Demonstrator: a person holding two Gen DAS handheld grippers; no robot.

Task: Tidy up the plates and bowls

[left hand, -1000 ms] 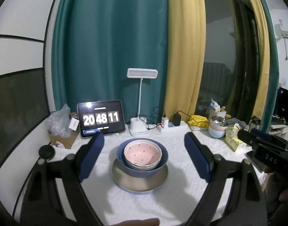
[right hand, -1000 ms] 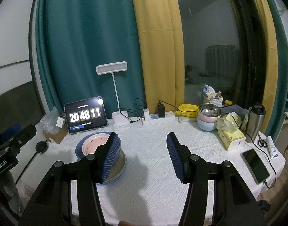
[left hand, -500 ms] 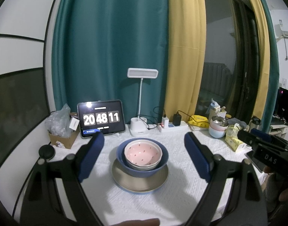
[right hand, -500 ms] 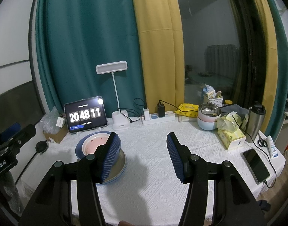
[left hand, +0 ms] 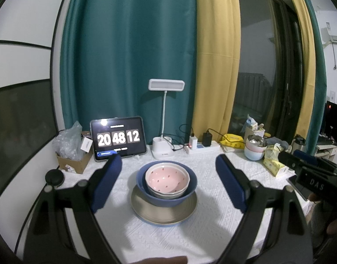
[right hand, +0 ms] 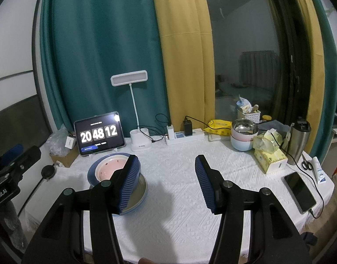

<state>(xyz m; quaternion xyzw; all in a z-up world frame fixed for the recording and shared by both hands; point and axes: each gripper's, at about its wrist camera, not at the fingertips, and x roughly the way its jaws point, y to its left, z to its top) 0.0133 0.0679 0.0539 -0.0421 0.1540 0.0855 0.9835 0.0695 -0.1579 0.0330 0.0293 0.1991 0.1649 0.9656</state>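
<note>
Item: pink bowl (left hand: 167, 177) nested in a blue bowl (left hand: 144, 183), both stacked on a plate (left hand: 146, 209) set on the white-clothed counter (left hand: 201, 231), toward its left side, in front of the tablet clock (left hand: 118, 138). Left tongs (left hand: 168, 167): released, spread wide, hovering at either side of the stack, not touching it. Right tongs (right hand: 167, 167): released, empty, over bare cloth just right of the stack. Second bowl stack (right hand: 243, 137) stood near the counter's far right edge.
</note>
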